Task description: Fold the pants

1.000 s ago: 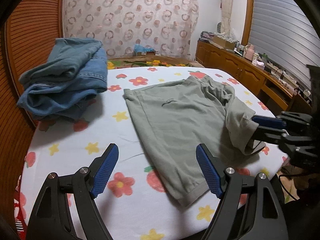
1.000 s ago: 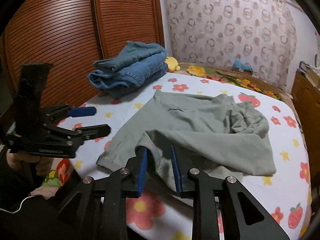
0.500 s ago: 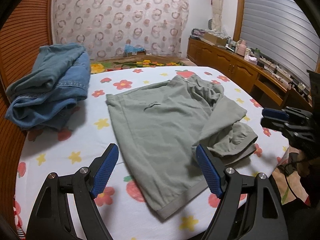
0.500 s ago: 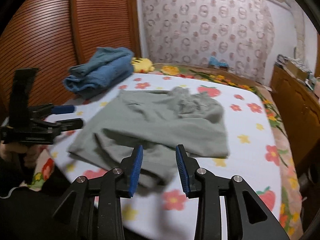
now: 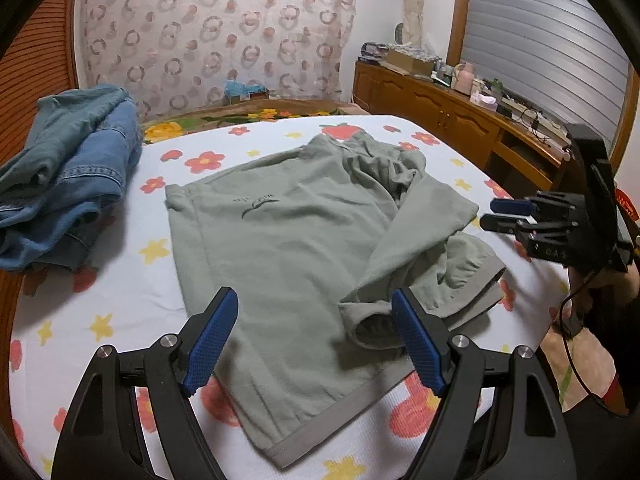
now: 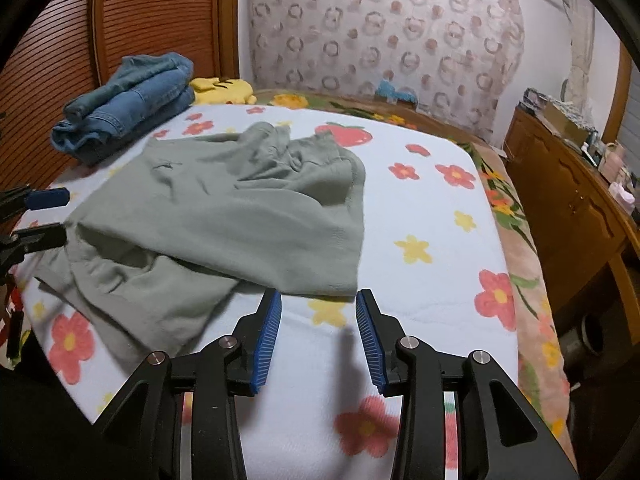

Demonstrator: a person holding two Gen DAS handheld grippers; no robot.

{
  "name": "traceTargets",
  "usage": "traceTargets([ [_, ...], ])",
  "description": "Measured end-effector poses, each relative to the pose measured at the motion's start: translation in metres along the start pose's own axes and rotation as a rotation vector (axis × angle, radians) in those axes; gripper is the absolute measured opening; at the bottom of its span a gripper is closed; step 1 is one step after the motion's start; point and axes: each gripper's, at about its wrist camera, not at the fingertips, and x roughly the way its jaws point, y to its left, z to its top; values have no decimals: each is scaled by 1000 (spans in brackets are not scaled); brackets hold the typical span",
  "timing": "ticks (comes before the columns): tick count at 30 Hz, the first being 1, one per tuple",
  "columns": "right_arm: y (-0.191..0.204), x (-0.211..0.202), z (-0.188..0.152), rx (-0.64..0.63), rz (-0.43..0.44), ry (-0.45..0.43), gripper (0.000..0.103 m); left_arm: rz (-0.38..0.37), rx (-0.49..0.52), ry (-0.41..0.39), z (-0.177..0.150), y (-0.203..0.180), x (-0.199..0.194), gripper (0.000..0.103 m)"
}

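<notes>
The grey-green pants lie spread on the bed, on its white sheet printed with flowers and strawberries. Most of the garment lies flat, with a small dark logo facing up. One part is folded over on top of the rest, and the fabric is bunched and wrinkled at the end of the pants farthest from the cameras. A hemmed edge of the pants lies near the bed's near edge.

The left tongs hover above the near part of the pants with their blue pads set wide apart, gripping nothing. The right tongs hang over bare sheet just beside the folded-over edge of the pants; their jaws have just been opening and now stand moderately apart, with no cloth between them. In the left wrist view the right tongs show beside the pants, held by a hand.

A pile of folded blue jeans sits on the bed, well apart from the pants. A yellow plush toy lies just beyond the jeans.
</notes>
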Motion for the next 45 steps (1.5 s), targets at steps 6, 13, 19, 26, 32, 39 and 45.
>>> traceTargets([
  [6,-7,21,14,-14,18,35,40,-48,-6,25,-3,-1,6,68],
  [13,-11,34,17,-30,34,51,40,-73,4,46,-7,-6,11,50],
  [19,-8,37,13,-50,54,45,8,-94,20,55,-8,-11,11,29],
  [26,-12,22,21,-42,53,-20,4,-94,37,32,-5,-14,1,15],
  [32,-13,19,22,-40,46,-52,3,-102,35,1,-2,-12,-11,9],
  [39,-5,7,36,-61,50,-116,3,-112,47,-55,-1,-15,-41,5],
  [45,6,4,41,-85,67,-158,3,-101,18,-81,-3,-5,-55,5],
])
